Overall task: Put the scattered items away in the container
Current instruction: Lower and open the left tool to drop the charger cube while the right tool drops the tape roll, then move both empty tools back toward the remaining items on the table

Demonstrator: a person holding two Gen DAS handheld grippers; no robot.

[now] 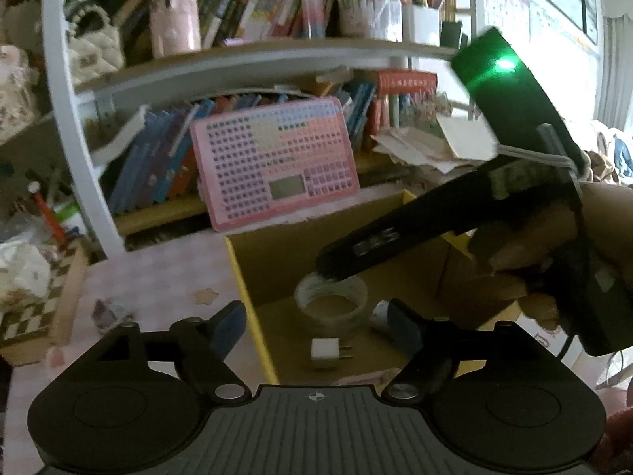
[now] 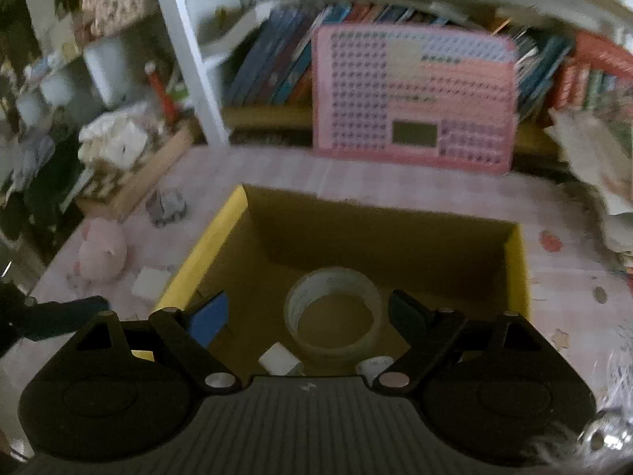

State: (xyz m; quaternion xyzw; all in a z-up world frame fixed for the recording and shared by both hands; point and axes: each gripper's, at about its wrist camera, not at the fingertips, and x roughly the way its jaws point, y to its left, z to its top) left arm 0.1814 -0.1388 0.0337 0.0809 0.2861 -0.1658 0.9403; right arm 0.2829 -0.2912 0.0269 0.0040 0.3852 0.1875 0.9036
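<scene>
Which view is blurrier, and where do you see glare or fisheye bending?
Right wrist view: softer overall, the pink board and books smeared; the tape roll in the cardboard box reads dim. Left wrist view: sharper, a green light flares on the right gripper, and the shelf bows.

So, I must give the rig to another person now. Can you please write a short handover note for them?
Left gripper: open, nothing between the fingers.
Right gripper: open, also holding nothing; both are above the box.
In the yellow-edged cardboard box: tape roll, white charger plug, and a small white item I cannot identify.
Still out on the pink tablecloth: pink plush toy, small grey toy, white card.
Left to do: probably these three, if they count as the scattered items.
</scene>
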